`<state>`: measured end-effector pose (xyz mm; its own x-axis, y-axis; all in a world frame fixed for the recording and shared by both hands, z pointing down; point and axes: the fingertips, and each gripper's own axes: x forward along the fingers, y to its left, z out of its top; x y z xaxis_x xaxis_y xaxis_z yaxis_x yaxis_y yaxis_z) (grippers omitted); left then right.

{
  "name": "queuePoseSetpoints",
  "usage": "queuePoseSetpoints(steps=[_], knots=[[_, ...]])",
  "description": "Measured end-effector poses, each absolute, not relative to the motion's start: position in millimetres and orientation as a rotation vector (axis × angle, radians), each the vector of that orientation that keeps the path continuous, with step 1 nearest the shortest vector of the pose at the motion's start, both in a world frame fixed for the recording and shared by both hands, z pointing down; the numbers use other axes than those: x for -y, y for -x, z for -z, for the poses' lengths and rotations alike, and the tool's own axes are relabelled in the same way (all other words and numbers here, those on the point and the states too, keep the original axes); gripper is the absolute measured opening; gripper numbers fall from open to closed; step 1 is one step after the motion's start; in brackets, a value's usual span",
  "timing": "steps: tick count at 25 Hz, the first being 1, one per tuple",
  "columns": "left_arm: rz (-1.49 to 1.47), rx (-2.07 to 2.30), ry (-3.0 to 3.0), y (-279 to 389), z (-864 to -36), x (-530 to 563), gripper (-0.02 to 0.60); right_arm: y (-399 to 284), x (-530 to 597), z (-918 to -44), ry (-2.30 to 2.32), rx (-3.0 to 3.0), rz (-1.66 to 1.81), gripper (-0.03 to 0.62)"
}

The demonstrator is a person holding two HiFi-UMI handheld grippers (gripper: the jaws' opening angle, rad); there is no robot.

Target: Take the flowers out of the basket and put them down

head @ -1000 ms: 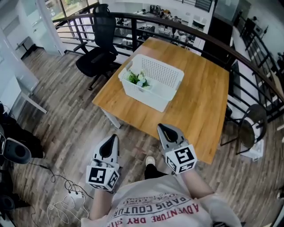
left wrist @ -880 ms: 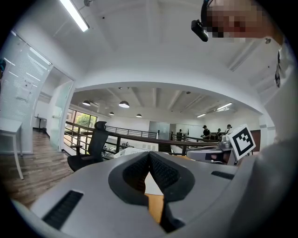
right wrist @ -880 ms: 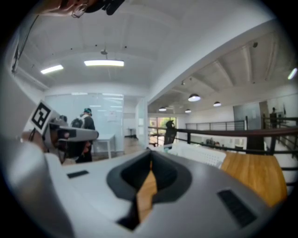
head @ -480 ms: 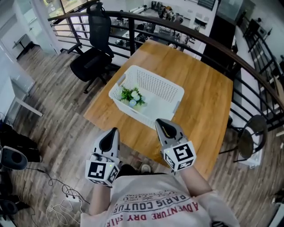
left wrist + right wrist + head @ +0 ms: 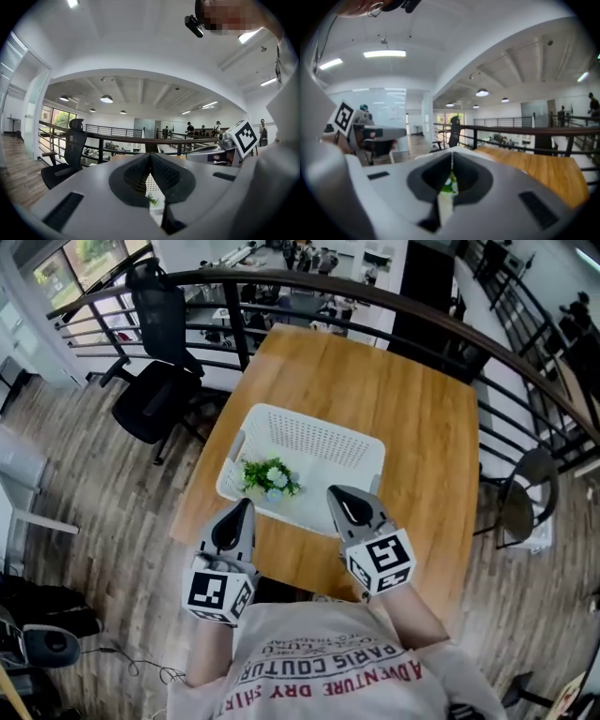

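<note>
Holds the left gripper point(image 5: 245, 505) and the right gripper point(image 5: 336, 491) side by side above the near edge of the wooden desk point(image 5: 394, 390), pointing across it. Has both pairs of jaws pressed together at the tips, gripping nothing. Finds the flowers point(image 5: 269, 476) just ahead of the tips and between them, nearer the left gripper, touching neither. Places them in the near left corner of the white perforated basket point(image 5: 314, 427) on the desk. Looks like a small bunch: green leaves with a few pale blossoms. Glimpses green leaves through the slit below the closed tips in both gripper views.
</note>
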<state>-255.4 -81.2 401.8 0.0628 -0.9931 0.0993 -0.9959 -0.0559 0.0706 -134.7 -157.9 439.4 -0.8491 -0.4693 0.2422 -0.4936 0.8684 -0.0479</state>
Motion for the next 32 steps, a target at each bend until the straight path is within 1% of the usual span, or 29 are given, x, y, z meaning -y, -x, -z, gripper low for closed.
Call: queuePoseSetpoints(steps=[5,10,15,25,26,27,28,29,32], knots=[[-0.06,1.973,-2.31,281.5,-401.5,115.2,0.026,151.5,181.9,-445.1,-0.873,2.764,-0.184,0.029],[-0.054,1.863,-2.378,321.2,-413.3,138.3,0.026,186.3,202.3,-469.5,-0.924,2.649,-0.225,0.029],[-0.062,1.75,-2.424,338.2,-433.1,156.4,0.026,210.3,224.4,-511.3,-0.839,2.493,-0.265,0.029],[-0.038,1.636,-2.423,359.2,-460.0,182.3,0.026,239.8,248.9,-625.0,-0.535,2.14,-0.361,0.032],[-0.039,1.628,-2.421,360.2,-462.1,183.4,0.026,242.2,249.1,-633.3,-0.517,2.119,-0.367,0.037],[-0.04,1.62,-2.419,360.9,-464.1,184.2,0.026,244.6,249.4,-641.0,-0.5,2.099,-0.371,0.068],[-0.041,1.612,-2.417,361.3,-466.3,184.8,0.026,246.4,250.0,-648.7,-0.483,2.079,-0.371,0.131],[-0.041,1.604,-2.416,361.7,-468.8,185.3,0.026,247.4,251.1,-656.3,-0.47,2.059,-0.369,0.143],[-0.047,1.591,-2.41,365.4,-477.0,186.2,0.026,249.8,254.8,-675.4,-0.447,2.01,-0.356,0.143]])
